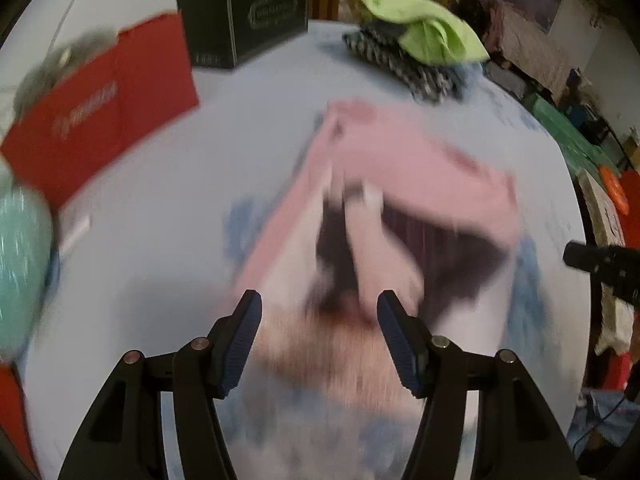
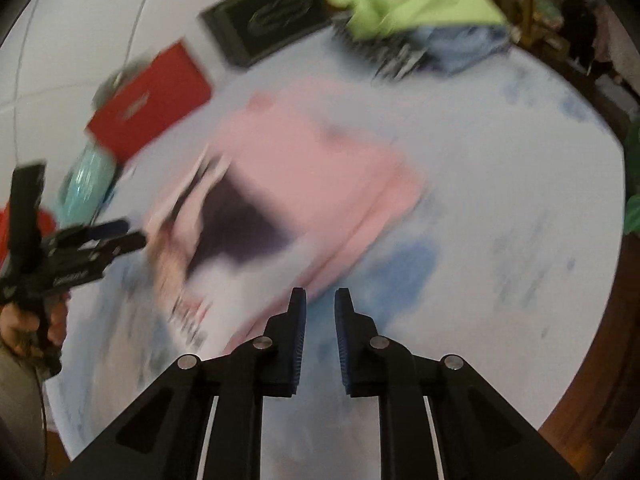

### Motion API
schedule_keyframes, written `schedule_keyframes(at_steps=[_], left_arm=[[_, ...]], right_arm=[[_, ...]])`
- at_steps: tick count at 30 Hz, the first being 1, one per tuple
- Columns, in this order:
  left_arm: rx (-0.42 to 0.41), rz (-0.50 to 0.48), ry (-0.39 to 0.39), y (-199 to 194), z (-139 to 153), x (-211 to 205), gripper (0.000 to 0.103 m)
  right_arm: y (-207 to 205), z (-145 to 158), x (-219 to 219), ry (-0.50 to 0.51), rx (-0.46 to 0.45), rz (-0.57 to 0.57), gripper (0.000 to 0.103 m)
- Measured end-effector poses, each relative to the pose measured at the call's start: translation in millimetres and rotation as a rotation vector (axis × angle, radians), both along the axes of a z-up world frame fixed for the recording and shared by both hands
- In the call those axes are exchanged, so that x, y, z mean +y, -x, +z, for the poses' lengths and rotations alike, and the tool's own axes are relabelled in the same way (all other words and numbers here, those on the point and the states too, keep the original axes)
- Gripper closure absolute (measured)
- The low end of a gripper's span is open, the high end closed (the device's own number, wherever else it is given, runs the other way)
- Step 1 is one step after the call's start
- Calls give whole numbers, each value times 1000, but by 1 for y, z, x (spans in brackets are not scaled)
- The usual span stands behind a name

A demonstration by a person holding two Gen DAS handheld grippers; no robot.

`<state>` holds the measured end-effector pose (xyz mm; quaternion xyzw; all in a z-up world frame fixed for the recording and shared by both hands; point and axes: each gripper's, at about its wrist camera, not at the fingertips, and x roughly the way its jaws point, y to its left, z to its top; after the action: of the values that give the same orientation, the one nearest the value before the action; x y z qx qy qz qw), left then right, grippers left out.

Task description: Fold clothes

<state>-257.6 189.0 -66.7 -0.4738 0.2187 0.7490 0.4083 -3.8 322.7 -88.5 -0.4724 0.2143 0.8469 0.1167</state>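
A pink garment (image 1: pixel 404 160) with a dark panel lies blurred and partly folded on the round table (image 1: pixel 168 208). My left gripper (image 1: pixel 320 308) hovers over its near end with the jaws wide open and nothing between the pads. In the right wrist view the same pink garment (image 2: pixel 312 152) spreads across the table's middle. My right gripper (image 2: pixel 320 300) sits over its near right edge; its jaws stand only a narrow gap apart, and nothing shows between them. The left gripper (image 2: pixel 120 232), held by a hand (image 2: pixel 24 328), is at the garment's left side. The right gripper's body (image 1: pixel 600 264) shows at the right edge.
At the far side lies a pile with a green garment (image 1: pixel 424 28) on a checked cloth (image 1: pixel 404 64), plus a blue cloth (image 2: pixel 460 46). A black box (image 1: pixel 248 16), a red box (image 1: pixel 104 120) and a teal object (image 1: pixel 20 264) stand along the left.
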Motion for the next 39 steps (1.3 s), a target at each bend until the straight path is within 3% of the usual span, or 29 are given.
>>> schedule_keyframes(at_steps=[2,5,9,10,11,12,13,16,19,20,22,23,24,27,32,35,39], left_arm=[[-5,29,-7,14,1,23,42],[-53,77,-1,38,-9,56,42],[-49,83,45,54,-17,101,42],[-46,83,50,57,-20,112,43],[-43,83,55,60,-23,122,56],[-41,86,69,66,-28,135,76],[-39,90,82,71,-33,147,81],[8,120,152,88,-60,176,81],[-14,144,109,97,-55,182,79],[-12,155,90,97,-47,178,76],[-2,176,52,93,-29,164,61],[6,185,35,90,-19,154,48],[21,199,43,82,-12,139,45],[42,272,89,56,-1,90,45],[-19,439,118,11,-20,6,45],[-96,520,91,-12,-37,-33,45],[-154,561,38,-32,-53,-55,45]], right_arm=[[20,1,25,-2,2,13,71],[46,-11,53,33,-21,52,70],[69,-34,71,91,-52,109,70],[76,-38,68,98,-56,136,75],[81,-40,66,104,-59,169,97],[84,-44,67,105,-70,188,99],[86,-49,70,99,-92,189,99],[88,-58,84,106,-134,172,100],[79,-51,101,98,-128,133,99],[76,-45,107,93,-110,121,97],[70,-30,115,103,-62,117,94],[69,-22,116,103,-36,132,94],[70,-15,116,103,-16,152,94],[81,-2,110,100,18,229,94],[96,-25,97,181,-14,313,94],[90,-49,96,147,-114,269,97],[57,-43,101,139,-115,223,92]])
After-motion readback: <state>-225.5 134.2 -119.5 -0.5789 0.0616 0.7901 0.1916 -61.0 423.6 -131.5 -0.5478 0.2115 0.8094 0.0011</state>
